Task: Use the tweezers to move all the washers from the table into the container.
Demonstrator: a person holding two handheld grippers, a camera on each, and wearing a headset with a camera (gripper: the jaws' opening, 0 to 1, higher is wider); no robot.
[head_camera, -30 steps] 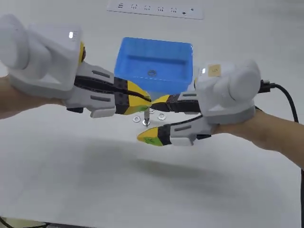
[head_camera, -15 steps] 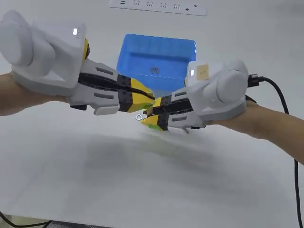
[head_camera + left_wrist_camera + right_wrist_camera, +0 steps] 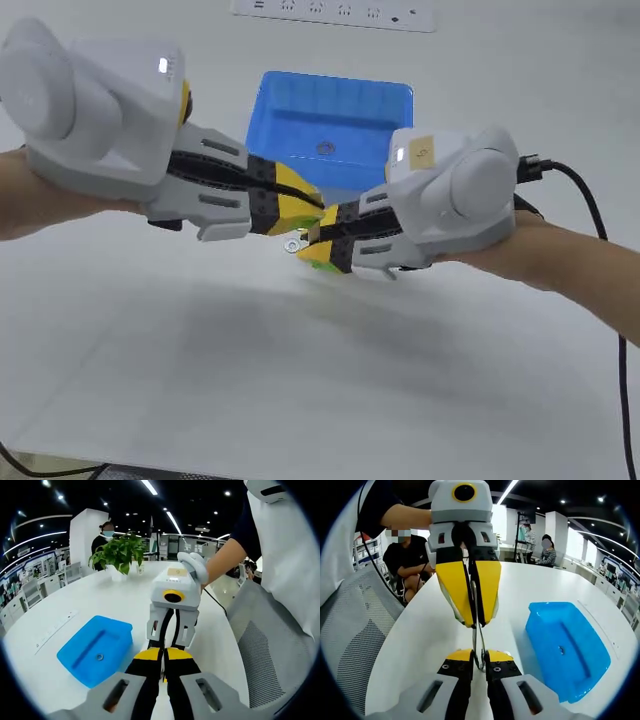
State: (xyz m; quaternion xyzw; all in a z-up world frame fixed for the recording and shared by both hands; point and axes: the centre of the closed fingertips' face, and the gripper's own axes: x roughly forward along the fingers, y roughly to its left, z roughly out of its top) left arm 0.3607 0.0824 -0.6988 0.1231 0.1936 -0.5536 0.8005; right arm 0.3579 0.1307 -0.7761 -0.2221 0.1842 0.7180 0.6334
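A white power strip [image 3: 333,12] lies flat — potted plant [image 3: 120,554] upright.

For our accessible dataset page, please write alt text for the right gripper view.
The right gripper and the left gripper meet tip to tip, both shut on thin metal tweezers over a white table. Beside them, a blue container holds one washer.

On the counter [image 3: 300,380], the container [image 3: 335,105] holding one washer [image 3: 325,149] sits behind the left tongs [image 3: 318,212] and right tongs [image 3: 315,250], which meet tip to tip on the tweezers [image 3: 476,640], beside a second washer [image 3: 292,245].
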